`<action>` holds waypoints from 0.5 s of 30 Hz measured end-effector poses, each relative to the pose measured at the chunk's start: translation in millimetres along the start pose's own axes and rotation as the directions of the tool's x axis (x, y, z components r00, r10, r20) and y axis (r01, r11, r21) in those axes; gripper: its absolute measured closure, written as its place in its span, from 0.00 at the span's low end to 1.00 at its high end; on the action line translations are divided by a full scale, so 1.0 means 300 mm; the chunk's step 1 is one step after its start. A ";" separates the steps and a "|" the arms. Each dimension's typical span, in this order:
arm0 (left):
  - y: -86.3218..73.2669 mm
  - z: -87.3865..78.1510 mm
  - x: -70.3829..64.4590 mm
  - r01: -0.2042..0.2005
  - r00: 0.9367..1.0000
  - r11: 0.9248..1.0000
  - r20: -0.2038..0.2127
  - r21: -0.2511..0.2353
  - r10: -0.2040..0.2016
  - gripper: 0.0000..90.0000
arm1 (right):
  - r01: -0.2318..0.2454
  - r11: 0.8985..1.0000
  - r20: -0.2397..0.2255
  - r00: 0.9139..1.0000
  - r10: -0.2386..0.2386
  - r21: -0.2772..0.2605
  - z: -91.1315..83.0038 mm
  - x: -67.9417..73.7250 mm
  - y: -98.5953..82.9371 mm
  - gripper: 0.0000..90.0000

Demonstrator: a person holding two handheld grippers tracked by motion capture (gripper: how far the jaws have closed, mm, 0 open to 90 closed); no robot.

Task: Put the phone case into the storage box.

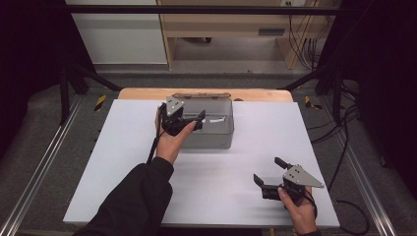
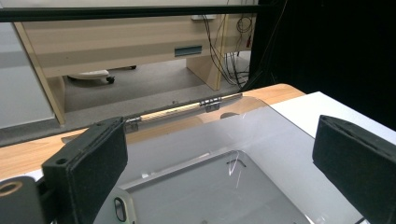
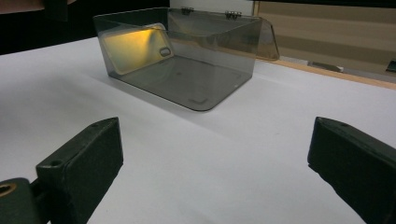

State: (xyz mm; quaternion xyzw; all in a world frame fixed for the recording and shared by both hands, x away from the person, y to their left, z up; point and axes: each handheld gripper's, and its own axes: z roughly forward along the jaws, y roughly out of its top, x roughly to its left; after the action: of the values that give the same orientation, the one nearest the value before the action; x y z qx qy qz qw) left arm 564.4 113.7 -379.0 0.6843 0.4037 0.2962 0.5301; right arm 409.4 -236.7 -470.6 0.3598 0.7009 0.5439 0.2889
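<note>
A clear grey-tinted plastic box (image 1: 216,132) stands at the back middle of the white table top (image 1: 123,162), its hinged lid (image 3: 264,35) folded open behind it. A translucent phone case (image 3: 135,46), glowing yellowish, leans against one inner wall of the box (image 3: 196,79); its corner with the camera cutout (image 2: 120,207) lies just below my left jaw. My left gripper (image 1: 196,120) hovers over the box's left part, open, with nothing between its fingers (image 2: 88,163). My right gripper (image 1: 268,169) is open low over the table at the front right, facing the box from a distance.
A strip of wooden table edge (image 1: 206,92) runs behind the box. Beyond it are a wooden desk (image 2: 116,42) and hanging cables (image 2: 231,42). Metal rails (image 1: 39,167) run along both sides of the table.
</note>
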 end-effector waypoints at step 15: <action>0.003 -0.017 -0.015 -0.004 0.999 0.999 0.038 -0.038 0.005 0.03 | -0.002 1.000 -0.004 1.000 0.002 -0.002 -0.001 0.001 0.001 0.04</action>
State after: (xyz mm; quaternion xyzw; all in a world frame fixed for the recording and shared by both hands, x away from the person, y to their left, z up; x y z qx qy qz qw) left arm 558.0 112.2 -376.9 0.6807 0.3862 0.2917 0.5499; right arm 409.1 -236.7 -470.3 0.3589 0.7008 0.5455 0.2873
